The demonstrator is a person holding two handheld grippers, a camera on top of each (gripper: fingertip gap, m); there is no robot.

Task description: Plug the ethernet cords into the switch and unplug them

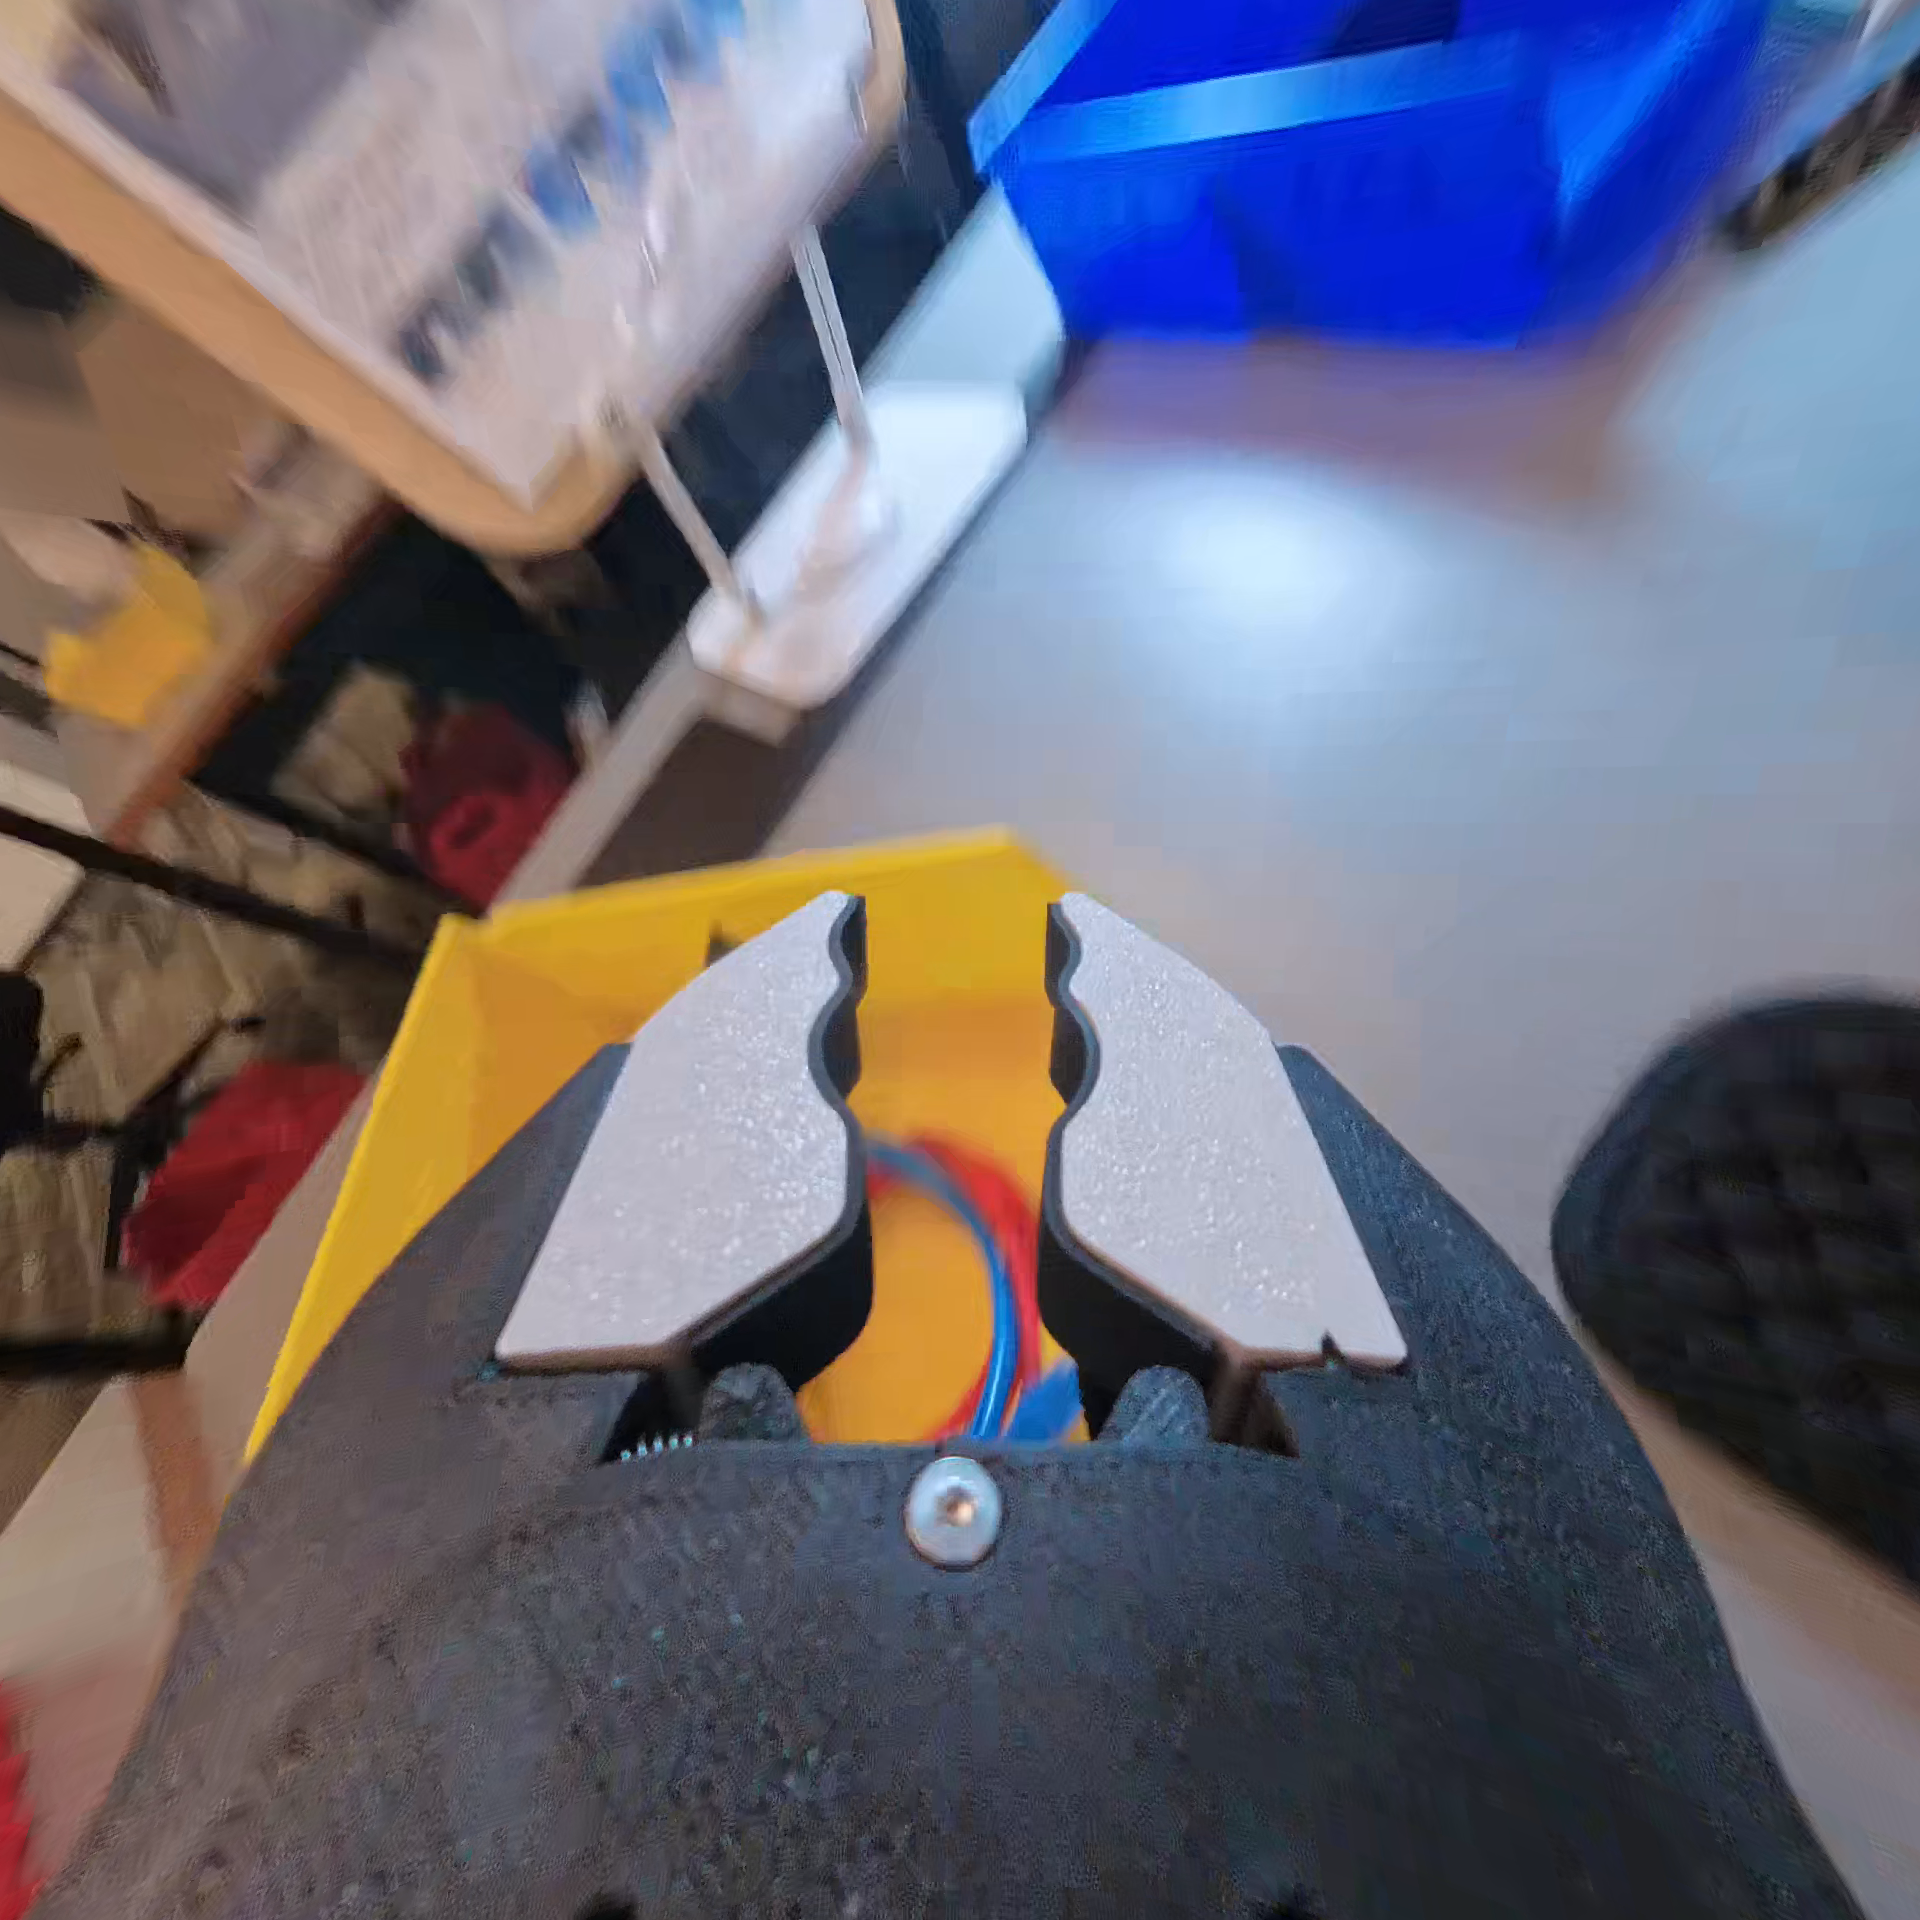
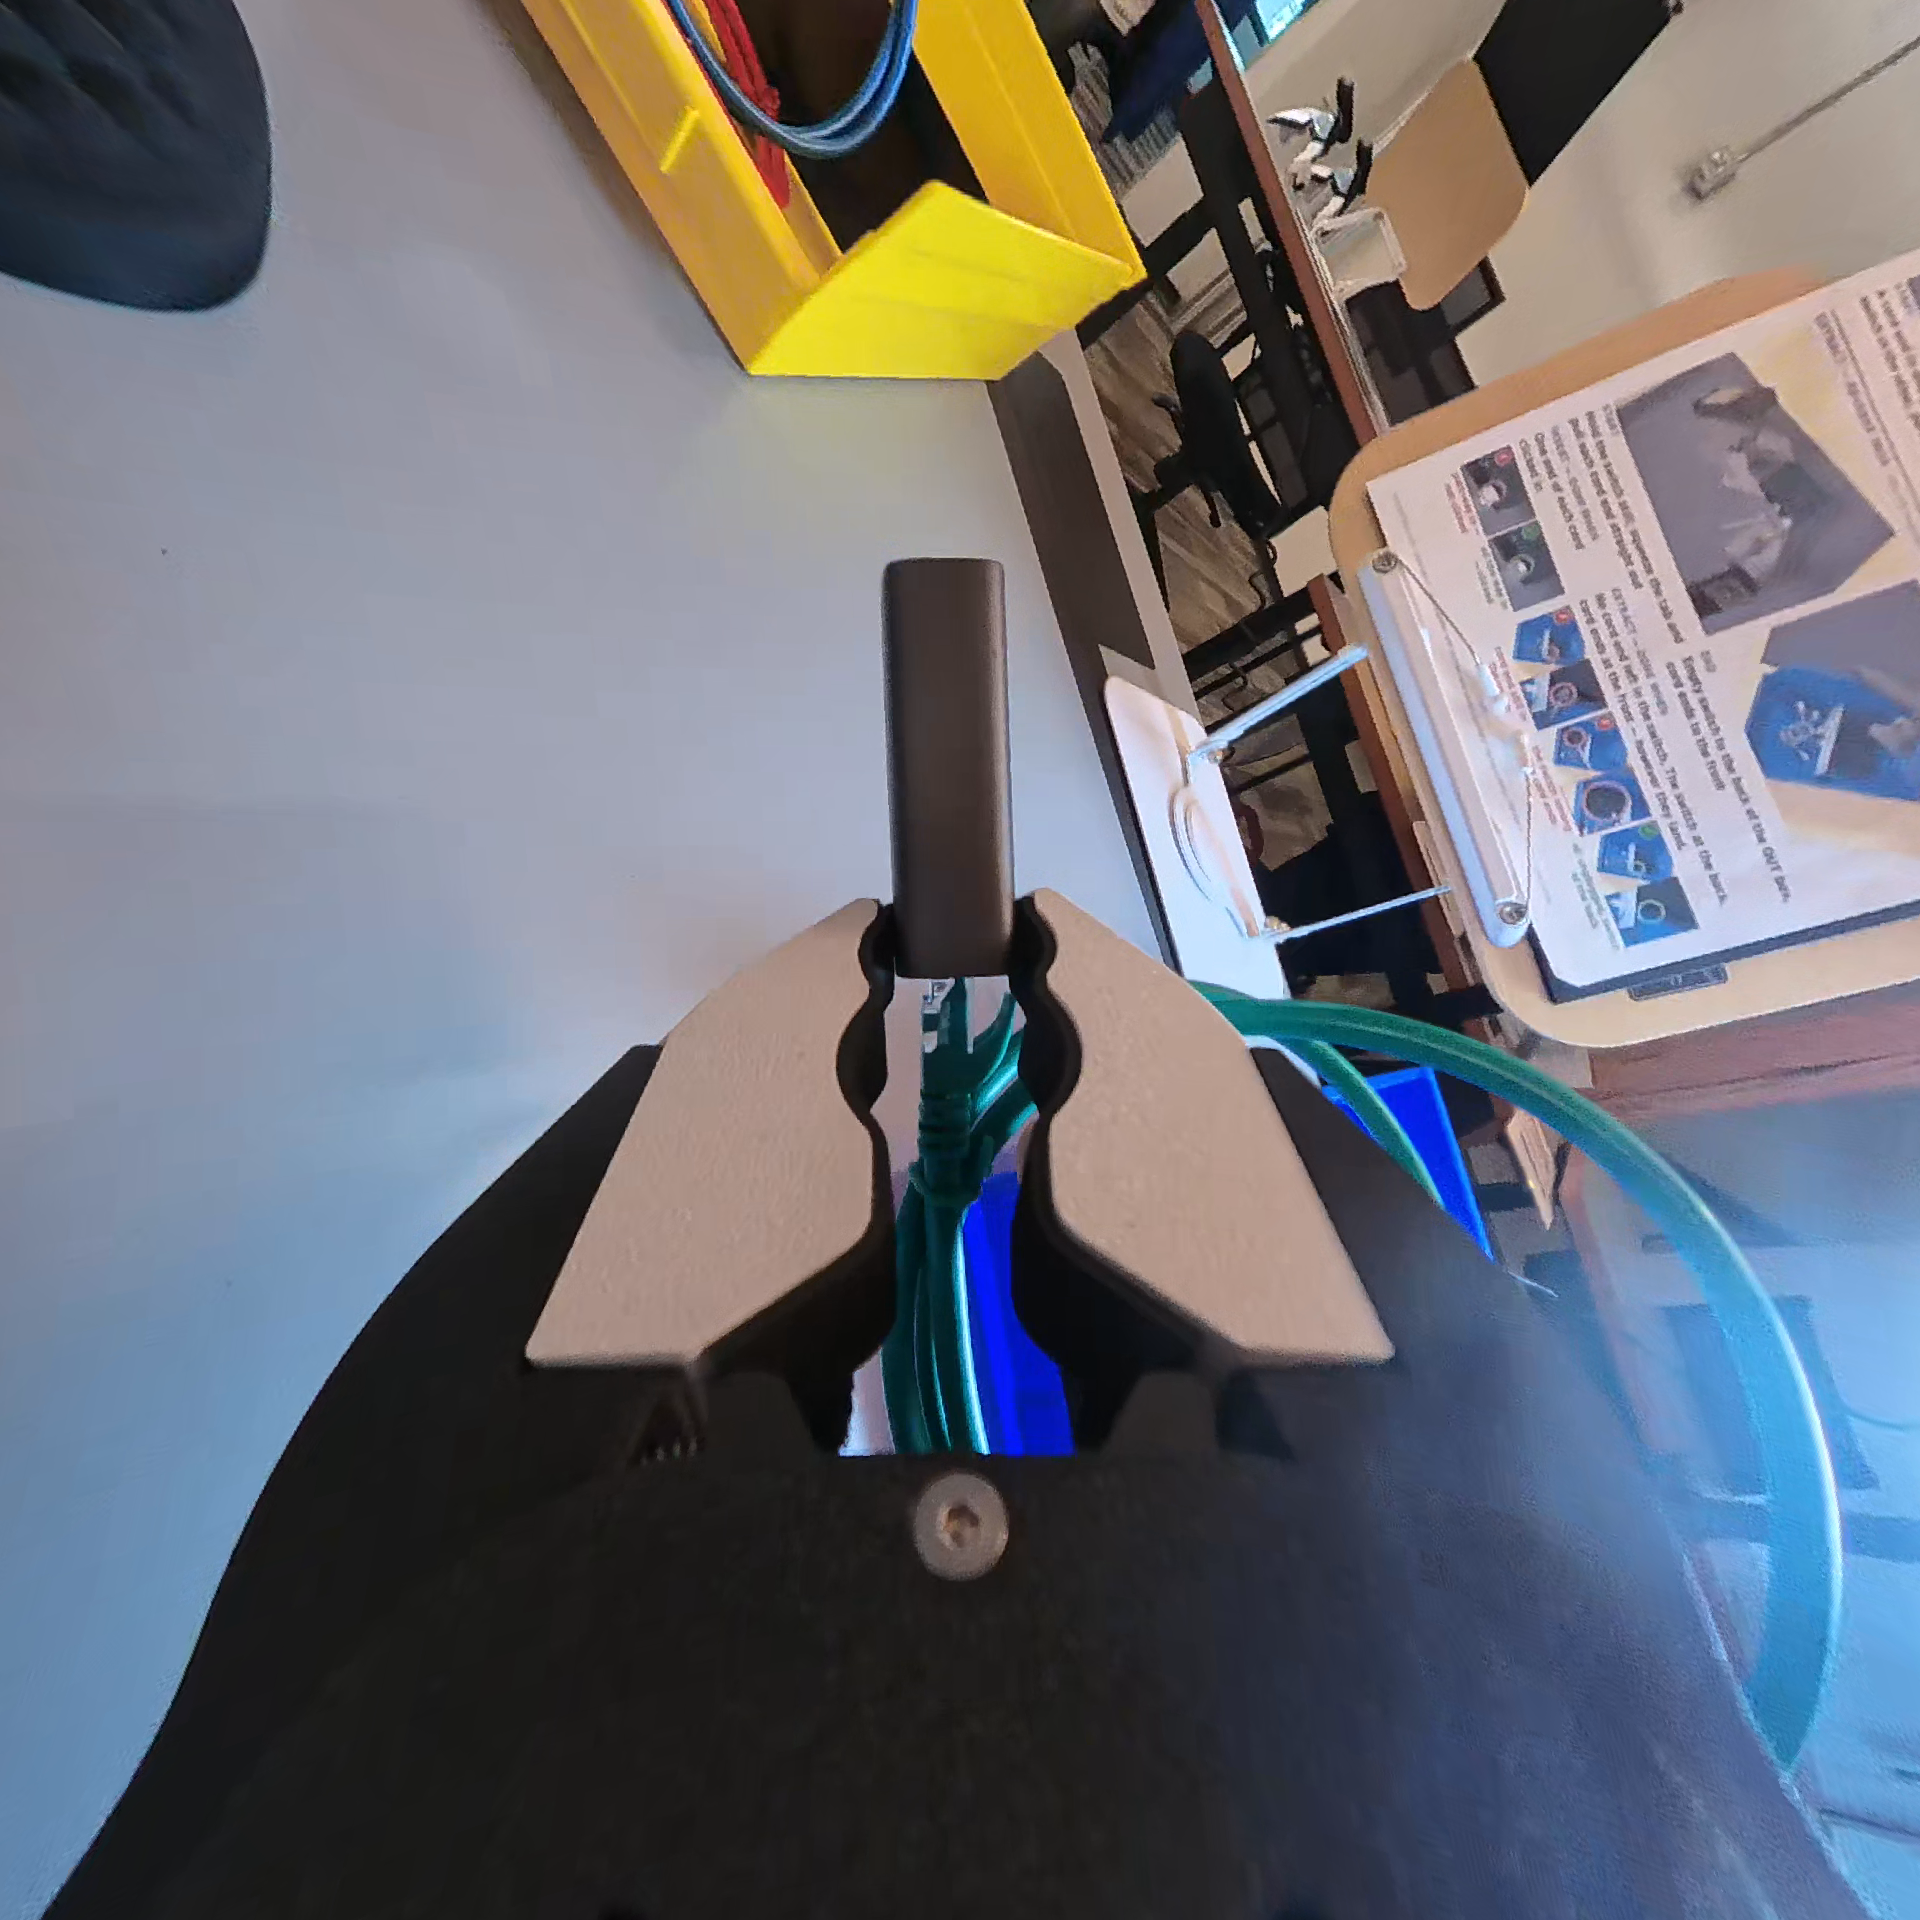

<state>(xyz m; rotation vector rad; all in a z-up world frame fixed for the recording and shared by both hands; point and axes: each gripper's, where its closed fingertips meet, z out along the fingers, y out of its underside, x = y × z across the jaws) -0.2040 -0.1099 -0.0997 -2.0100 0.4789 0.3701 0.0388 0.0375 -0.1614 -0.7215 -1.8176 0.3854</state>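
Note:
My right gripper (image 2: 951, 935) is shut on the near end of a dark, slim switch (image 2: 945, 748), which I see edge-on and which sticks out ahead over the grey table (image 2: 416, 623). Green ethernet cords (image 2: 940, 1195) hang from the switch between my fingers, and one loops out to the right. My left gripper (image 1: 954, 935) is open and empty, just above a yellow bin (image 1: 582, 956) that holds red and blue cords (image 1: 966, 1226). The yellow bin (image 2: 914, 281) also shows in the right wrist view.
A blue bin (image 1: 1299, 208) stands at the far side of the table; it also shows under my right gripper (image 2: 1018, 1330). An instruction sheet (image 2: 1662, 675) leans on a white stand (image 2: 1174, 790) at the table edge. The other gripper's black body (image 1: 1745, 1247) is to the right.

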